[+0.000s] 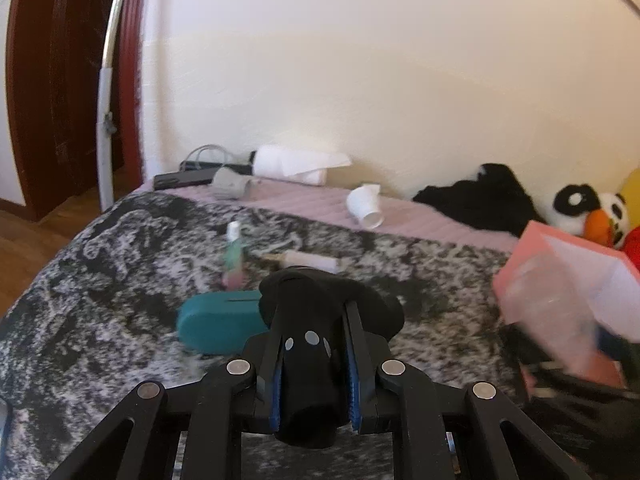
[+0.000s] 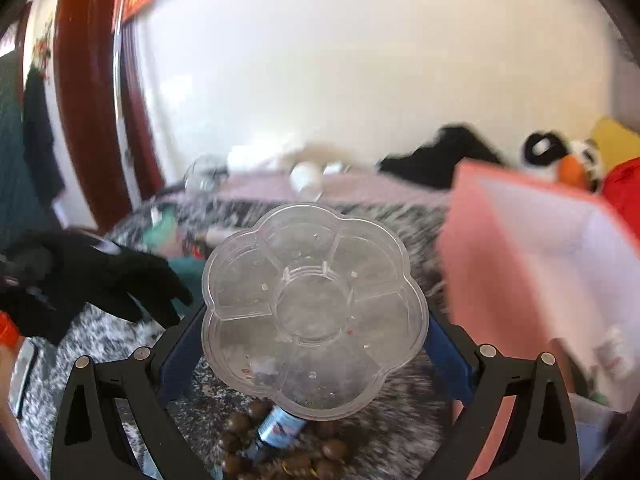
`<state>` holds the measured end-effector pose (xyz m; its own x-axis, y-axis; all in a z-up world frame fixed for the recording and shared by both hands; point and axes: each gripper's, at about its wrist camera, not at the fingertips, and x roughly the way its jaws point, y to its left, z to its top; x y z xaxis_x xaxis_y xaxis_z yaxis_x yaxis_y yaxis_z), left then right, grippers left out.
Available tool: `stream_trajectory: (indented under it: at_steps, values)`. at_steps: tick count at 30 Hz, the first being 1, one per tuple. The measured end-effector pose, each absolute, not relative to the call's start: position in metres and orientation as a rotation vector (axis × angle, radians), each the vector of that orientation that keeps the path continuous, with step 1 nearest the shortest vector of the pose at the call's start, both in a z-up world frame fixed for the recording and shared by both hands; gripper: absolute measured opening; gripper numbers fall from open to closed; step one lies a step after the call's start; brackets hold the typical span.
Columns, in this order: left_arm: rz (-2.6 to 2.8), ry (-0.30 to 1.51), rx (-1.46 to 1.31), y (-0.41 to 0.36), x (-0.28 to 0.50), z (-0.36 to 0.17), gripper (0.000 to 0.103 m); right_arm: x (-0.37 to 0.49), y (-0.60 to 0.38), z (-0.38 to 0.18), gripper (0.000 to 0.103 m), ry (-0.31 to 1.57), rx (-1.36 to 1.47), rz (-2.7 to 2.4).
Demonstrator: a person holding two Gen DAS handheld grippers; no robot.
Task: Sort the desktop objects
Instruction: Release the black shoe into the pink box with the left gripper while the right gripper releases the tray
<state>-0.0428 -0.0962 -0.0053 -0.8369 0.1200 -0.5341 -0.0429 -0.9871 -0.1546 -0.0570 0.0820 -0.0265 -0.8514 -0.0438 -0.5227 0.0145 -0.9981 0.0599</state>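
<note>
Mottled black-and-white bedding [image 1: 100, 280] serves as the desktop, running back to a pink sheet and a cream wall. Going from the left, a teal case [image 1: 218, 320] lies flat on the cover, a pastel tube [image 1: 234, 260] stands behind it, and a tipped white paper cup [image 1: 365, 205] sits further back on the pink strip. Next comes the left gripper [image 1: 314, 344], clenched on a black glove [image 1: 320, 300], which bulges out ahead of the fingertips and is lifted clear of the bedding. To its right, the pink box [image 1: 560, 292] stands open-mouthed; a black garment and a panda plush rest behind it near the wall.

From the right wrist view, the right gripper [image 2: 316, 360] grasps a clear flower-shaped tray [image 2: 312, 304] with 1 round centre cell and petal compartments around it, its fingers spread wide at the rim. Brown beads [image 2: 240, 424] and a small blue bottle [image 2: 280, 426] lie on the bedding beneath.

What matters most is that the pink box lies to the right of both grippers and much nearer the right one, so the tray likely goes in first, the glove having to cross rightward after it. I judge the sorting to be midway.
</note>
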Motion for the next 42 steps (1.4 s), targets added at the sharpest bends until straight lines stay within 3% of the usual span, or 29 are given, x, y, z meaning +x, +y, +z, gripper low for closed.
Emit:
stream_trajectory:
  at_steps: [4, 10, 20, 37, 40, 42]
  values:
    - [2.882, -0.21, -0.809, -0.069, -0.038, 0.004, 0.018, -0.006, 0.124, 0.011, 0.1, -0.18, 0.68, -3.13]
    - [2.801, -0.188, -0.659, -0.02, -0.02, 0.028, 0.018, 0.05, 0.186, 0.024, 0.1, -0.33, 0.49, -3.358]
    - [2.545, -0.134, -0.339, 0.067, 0.027, 0.069, 0.018, 0.07, 0.259, 0.019, 0.1, -0.443, 0.508, -3.524]
    - [2.451, 0.068, -0.531, 0.154, 0.016, 0.015, 0.018, 0.076, 0.324, 0.01, 0.1, -0.553, 0.543, -3.638]
    - [2.455, 0.101, -0.54, 0.161, 0.019, 0.009, 0.022, 0.075, 0.322, 0.012, 0.1, -0.519, 0.538, -3.639]
    - [2.458, 0.112, -0.544, 0.164, 0.02, 0.008, 0.035, 0.074, 0.321, 0.013, 0.1, -0.521, 0.554, -3.627]
